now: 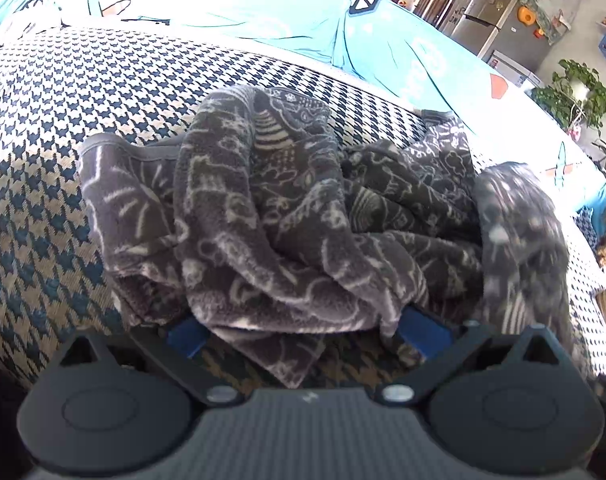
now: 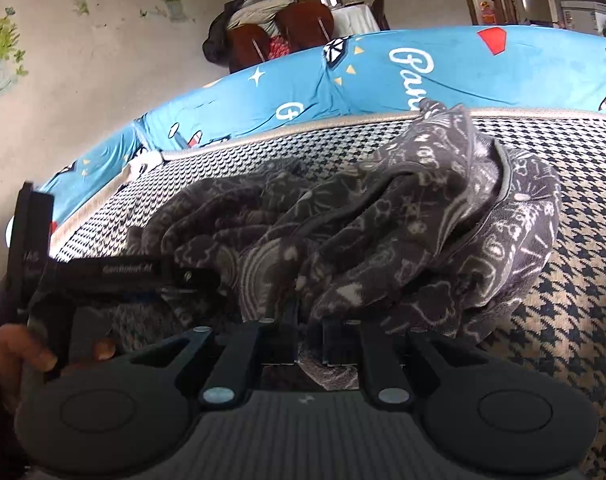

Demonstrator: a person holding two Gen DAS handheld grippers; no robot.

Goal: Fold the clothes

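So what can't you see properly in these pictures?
- What garment the grey patterned fleece is: crumpled in both views, its folds hide its shape.
- Left gripper fingertips: left wrist view, fleece drapes over the blue fingers.
- Right gripper grip: right wrist view, fleece covers the tips.
- Fleece's right part: left wrist view, motion-blurred.
- Houndstooth blanket: cut off by frame edges.
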